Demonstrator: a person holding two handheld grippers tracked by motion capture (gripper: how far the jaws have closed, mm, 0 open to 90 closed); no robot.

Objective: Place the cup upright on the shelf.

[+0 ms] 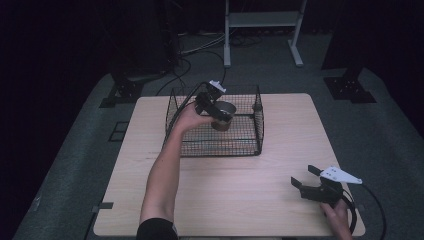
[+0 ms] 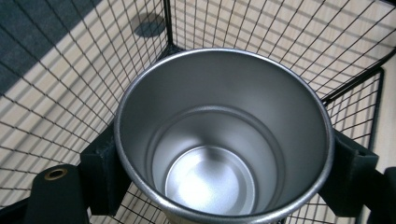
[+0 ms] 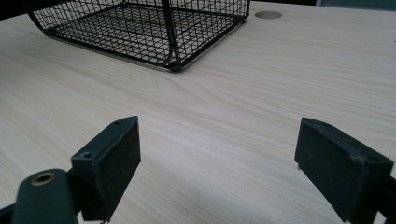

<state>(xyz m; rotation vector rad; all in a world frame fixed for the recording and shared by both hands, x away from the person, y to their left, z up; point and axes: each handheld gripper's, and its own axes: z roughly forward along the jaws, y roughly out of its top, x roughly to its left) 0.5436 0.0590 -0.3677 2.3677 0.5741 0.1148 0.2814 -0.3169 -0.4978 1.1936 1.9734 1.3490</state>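
Note:
A shiny metal cup (image 1: 224,115) hangs upright inside the black wire basket (image 1: 250,146), near its back half. My left gripper (image 1: 216,111) is shut on the cup. In the left gripper view the cup (image 2: 224,140) is seen from above, empty, with a black pad pressed on each side of its wall, and the basket mesh (image 2: 70,70) is all around it. My right gripper (image 1: 306,177) rests low over the table near the front right corner. It is open, with bare wood between its black pads (image 3: 114,161).
The basket (image 3: 154,28) stands at the middle back of the light wooden table (image 1: 235,200). A round hole (image 3: 268,15) marks the tabletop beyond the basket in the right gripper view. Dark floor, cables and a white stand lie behind the table.

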